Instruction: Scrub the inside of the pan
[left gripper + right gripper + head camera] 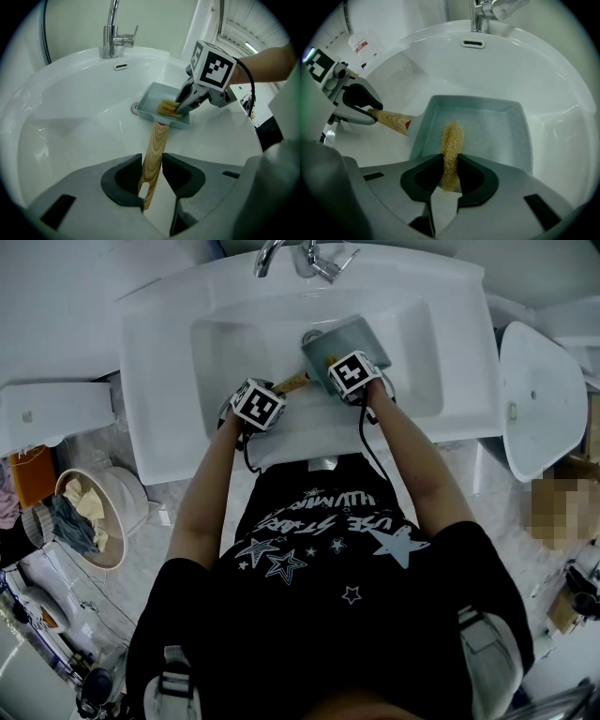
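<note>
A square pale blue-green pan lies in the white sink, near the drain. Its wooden handle runs back between the jaws of my left gripper, which is shut on it. My right gripper is shut on a yellow scrubbing sponge, whose tip rests on the pan's floor. The left gripper view shows the same pan with the sponge and the right gripper inside it. From the head view, both grippers sit over the basin with the pan partly hidden under the right one.
A chrome tap stands at the back of the sink, with an overflow slot below it. A white toilet is to the right, a bin with rags to the left. A plastic bottle stands on the rim.
</note>
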